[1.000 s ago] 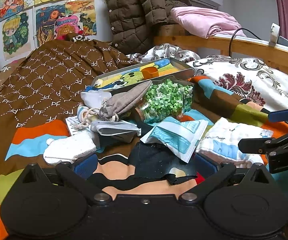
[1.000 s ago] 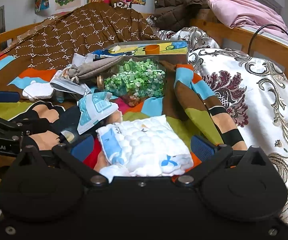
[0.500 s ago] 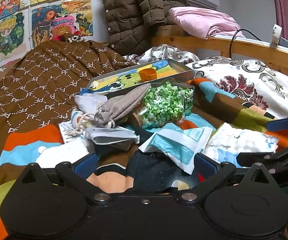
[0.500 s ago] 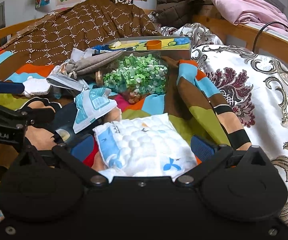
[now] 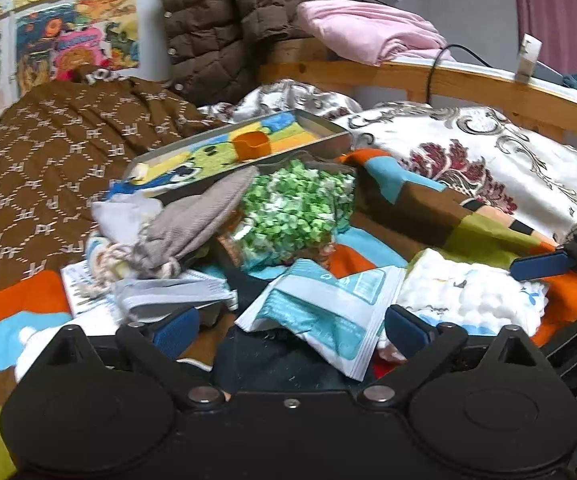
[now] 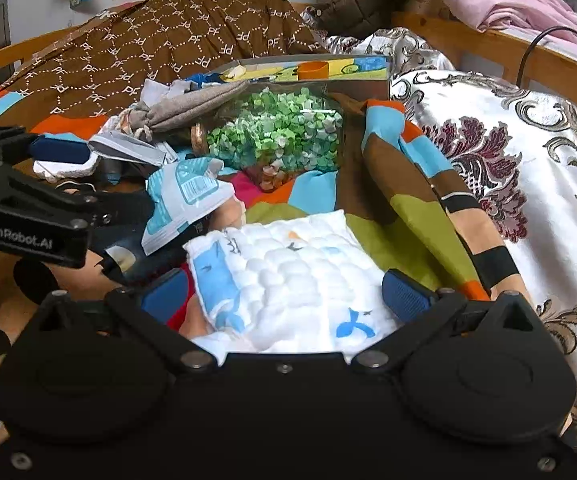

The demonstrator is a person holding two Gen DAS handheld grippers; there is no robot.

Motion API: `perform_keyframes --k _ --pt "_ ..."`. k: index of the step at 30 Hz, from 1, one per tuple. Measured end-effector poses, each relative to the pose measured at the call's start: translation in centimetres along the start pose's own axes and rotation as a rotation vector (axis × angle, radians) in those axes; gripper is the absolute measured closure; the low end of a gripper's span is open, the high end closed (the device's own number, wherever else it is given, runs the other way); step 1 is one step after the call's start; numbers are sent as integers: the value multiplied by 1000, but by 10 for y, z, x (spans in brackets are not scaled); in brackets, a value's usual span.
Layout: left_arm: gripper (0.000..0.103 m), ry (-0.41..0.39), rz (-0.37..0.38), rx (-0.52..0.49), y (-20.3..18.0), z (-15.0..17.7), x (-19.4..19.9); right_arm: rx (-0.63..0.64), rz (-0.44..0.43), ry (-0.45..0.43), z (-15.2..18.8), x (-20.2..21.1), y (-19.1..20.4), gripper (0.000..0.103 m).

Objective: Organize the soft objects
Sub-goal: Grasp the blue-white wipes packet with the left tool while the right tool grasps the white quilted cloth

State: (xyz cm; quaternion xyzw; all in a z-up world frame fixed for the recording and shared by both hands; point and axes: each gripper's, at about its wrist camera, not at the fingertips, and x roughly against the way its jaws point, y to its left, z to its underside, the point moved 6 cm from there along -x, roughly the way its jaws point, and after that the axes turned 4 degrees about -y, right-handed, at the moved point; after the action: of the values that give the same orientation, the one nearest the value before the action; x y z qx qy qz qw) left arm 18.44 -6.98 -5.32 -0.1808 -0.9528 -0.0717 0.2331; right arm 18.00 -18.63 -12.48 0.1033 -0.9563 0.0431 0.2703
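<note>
Here, the left gripper's [image 5: 290, 326] jaws are closing, still wide, around a teal-and-white plastic packet [image 5: 324, 312]; the right gripper's [image 6: 284, 294] jaws are spread, untouching, beside a white quilted cloth [image 6: 288, 276].

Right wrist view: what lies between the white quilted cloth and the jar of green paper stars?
Only the colourful striped blanket shows between the white quilted cloth and the jar of green paper stars; no other item sits there. The right wrist view shows it best.

Wooden bed frame [image 5: 468, 80] (drawings [image 5: 68, 40] behind).
</note>
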Motion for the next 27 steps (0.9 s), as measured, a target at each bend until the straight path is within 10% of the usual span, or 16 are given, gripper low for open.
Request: perform_keyframes --k 27 --pt "20 205 150 -31 -17 -5 -88 -26 -25 73 12 -20 -3 20"
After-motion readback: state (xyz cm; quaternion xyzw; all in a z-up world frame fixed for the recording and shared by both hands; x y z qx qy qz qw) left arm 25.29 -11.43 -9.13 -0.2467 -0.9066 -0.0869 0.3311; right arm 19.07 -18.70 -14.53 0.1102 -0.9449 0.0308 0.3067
